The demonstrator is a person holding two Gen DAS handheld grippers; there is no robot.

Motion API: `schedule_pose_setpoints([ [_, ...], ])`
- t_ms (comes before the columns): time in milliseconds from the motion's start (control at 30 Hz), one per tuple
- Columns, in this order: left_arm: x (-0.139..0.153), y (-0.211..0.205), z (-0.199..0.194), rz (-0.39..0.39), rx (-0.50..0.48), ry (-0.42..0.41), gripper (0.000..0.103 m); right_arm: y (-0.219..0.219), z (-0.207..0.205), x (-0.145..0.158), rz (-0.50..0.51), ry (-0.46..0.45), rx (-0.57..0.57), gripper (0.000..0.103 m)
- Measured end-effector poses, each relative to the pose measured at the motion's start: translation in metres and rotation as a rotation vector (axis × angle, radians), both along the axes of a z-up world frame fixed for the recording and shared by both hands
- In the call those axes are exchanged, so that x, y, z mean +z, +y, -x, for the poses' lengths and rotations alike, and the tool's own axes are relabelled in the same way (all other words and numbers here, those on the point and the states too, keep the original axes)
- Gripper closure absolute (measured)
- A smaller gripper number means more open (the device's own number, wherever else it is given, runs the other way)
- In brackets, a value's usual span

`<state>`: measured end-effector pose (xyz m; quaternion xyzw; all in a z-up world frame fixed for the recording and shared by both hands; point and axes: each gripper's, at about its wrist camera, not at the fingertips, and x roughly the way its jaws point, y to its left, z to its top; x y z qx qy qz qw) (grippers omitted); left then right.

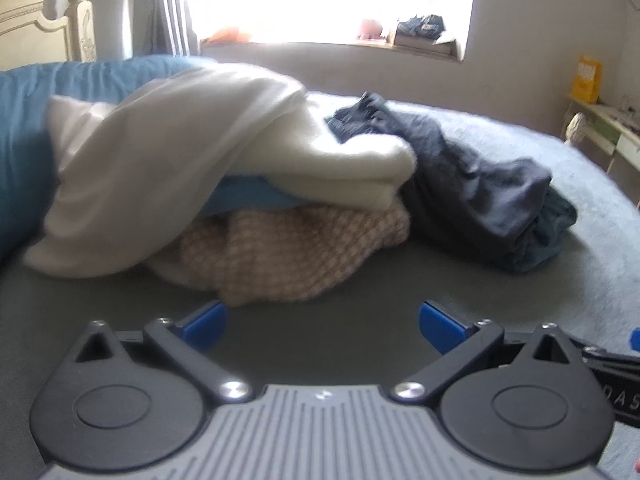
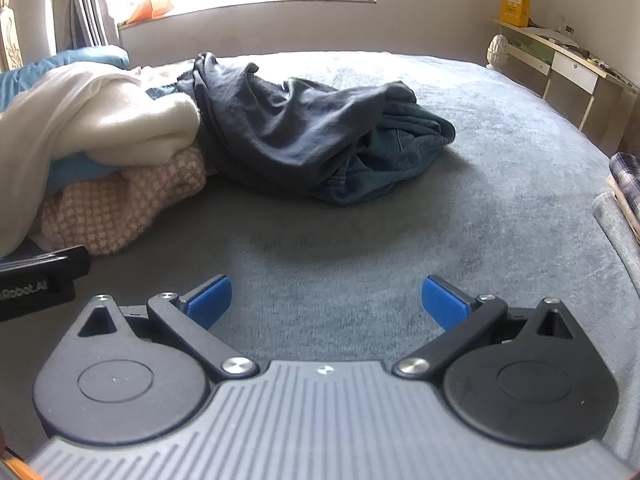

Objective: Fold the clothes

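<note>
Blue cloth (image 1: pixel 256 196) mostly hidden under white garment (image 1: pixel 168 160); left claw (image 1: pixel 322 326), right claw (image 2: pixel 326 300) both spread apart, empty.

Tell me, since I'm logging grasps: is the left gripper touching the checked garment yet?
Apart. The left wrist view shows bare bedcover between the open left gripper and the checked garment.

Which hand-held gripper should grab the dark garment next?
Right hand-held gripper, probably: open, with bare bed leading to the dark garment. The left hand-held gripper faces the checked cloth.

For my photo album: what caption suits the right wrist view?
Open right gripper hovering over grey bedspread, facing crumpled dark navy garment beside cream blanket.
</note>
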<state>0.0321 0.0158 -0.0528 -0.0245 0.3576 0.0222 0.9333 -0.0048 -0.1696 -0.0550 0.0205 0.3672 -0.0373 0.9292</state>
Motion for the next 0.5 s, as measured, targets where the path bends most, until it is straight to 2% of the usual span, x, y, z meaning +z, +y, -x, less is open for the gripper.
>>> schedule_pose_setpoints([
  [133,-0.002,-0.008,-0.011,-0.009,-0.035,-0.085,0.000,-0.007,-0.012,0.003,-0.006,-0.076,0.045,0.001],
  [200,-0.005,-0.010,-0.018,-0.032,-0.046,-0.097,0.000,-0.012,-0.023,0.005,0.010,-0.118,0.066,0.001],
  [367,-0.014,-0.002,-0.029,-0.017,-0.046,-0.129,0.000,-0.020,-0.071,0.007,0.055,-0.214,0.126,0.001],
  [500,-0.024,0.006,-0.039,-0.016,-0.042,-0.126,0.001,-0.016,-0.122,0.006,0.031,-0.247,0.178,0.001],
])
